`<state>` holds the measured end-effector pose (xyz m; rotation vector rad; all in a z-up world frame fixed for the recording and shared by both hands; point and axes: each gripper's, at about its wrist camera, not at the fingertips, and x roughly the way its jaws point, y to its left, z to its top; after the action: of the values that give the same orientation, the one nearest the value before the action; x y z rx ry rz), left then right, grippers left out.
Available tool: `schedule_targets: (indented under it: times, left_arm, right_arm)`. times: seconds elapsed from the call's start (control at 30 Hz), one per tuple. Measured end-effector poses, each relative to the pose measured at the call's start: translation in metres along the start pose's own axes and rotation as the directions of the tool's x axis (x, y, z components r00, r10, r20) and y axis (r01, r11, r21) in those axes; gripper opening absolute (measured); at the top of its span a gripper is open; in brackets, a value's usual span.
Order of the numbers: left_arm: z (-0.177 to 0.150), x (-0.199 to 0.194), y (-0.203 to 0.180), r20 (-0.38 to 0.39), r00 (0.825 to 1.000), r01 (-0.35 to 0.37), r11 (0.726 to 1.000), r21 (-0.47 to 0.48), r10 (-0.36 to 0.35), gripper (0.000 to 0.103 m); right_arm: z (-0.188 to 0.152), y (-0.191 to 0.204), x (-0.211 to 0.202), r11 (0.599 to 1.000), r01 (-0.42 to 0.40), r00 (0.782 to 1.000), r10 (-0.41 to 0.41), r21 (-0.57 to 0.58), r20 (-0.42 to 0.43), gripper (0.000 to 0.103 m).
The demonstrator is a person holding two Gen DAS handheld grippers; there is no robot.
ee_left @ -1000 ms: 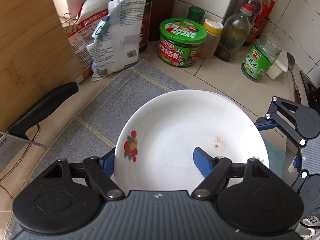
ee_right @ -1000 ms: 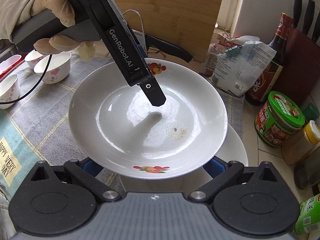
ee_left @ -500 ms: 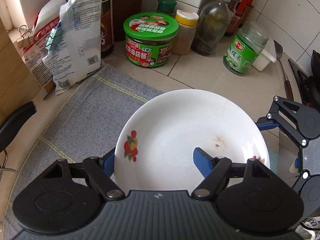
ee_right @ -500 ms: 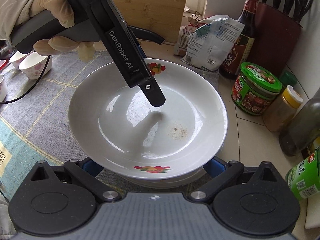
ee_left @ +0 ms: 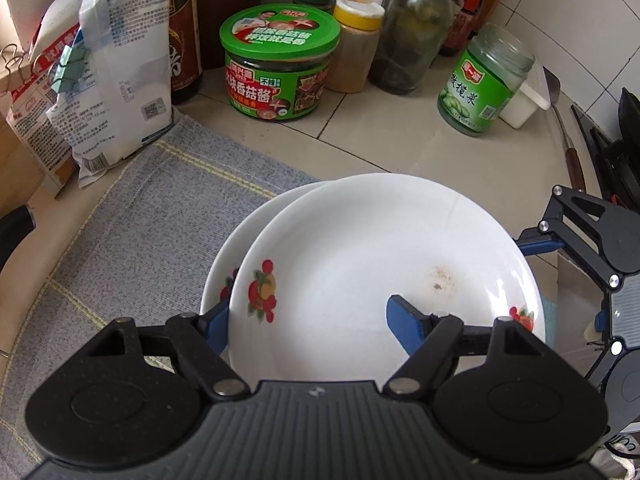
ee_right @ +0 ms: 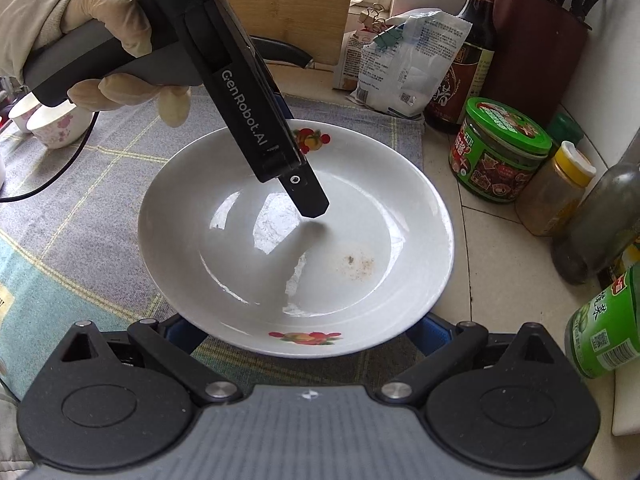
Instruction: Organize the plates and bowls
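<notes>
A white plate with fruit prints (ee_left: 372,264) is clamped at its rim by my left gripper (ee_left: 308,316), one blue finger under the rim and one on the inside. It hangs over a second white plate (ee_left: 224,276) lying on the grey cloth, offset to the right. In the right wrist view the held plate (ee_right: 296,248) fills the middle, with the left gripper's finger (ee_right: 308,200) reaching into it. My right gripper (ee_right: 304,332) is open, its blue fingers spread wide under the plate's near rim, not touching it as far as I see.
A grey cloth (ee_left: 132,216) covers the counter. At the back stand a green-lidded jar (ee_left: 276,64), spice bottles (ee_left: 356,44), a green olive jar (ee_left: 480,80), paper bags (ee_left: 104,68) and a soy bottle. Small floral bowls (ee_right: 52,124) sit at far left.
The held plate has moved with both grippers toward the jars and now hangs over the second plate, which shows at its left edge. The left gripper's grip is unchanged.
</notes>
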<state>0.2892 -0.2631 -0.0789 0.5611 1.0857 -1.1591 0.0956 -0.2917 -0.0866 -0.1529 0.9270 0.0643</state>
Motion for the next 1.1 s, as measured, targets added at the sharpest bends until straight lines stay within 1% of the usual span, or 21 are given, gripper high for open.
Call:
schedule_targets:
  times: [0.43, 0.83, 1.1]
  left_arm:
    - [0.0044, 0.0042, 0.0, -0.022, 1.0, 0.005, 1.0, 0.001, -0.005, 0.078]
    - [0.0034, 0.0014, -0.0007, -0.064, 0.998, 0.005, 1.0, -0.009, -0.006, 0.084]
    - [0.0016, -0.0012, -0.0005, -0.09, 0.996, 0.003, 0.999, -0.037, -0.007, 0.085]
  right_arm:
    - [-0.0017, -0.0013, -0.0005, 1.0, -0.003, 1.0, 0.003, -0.005, -0.007, 0.103]
    - [-0.003, -0.0034, -0.0005, 1.0, -0.016, 1.0, 0.016, -0.015, -0.004, 0.103]
    - [-0.0019, -0.0049, 0.0002, 0.999, -0.028, 1.0, 0.028, -0.019, -0.006, 0.103]
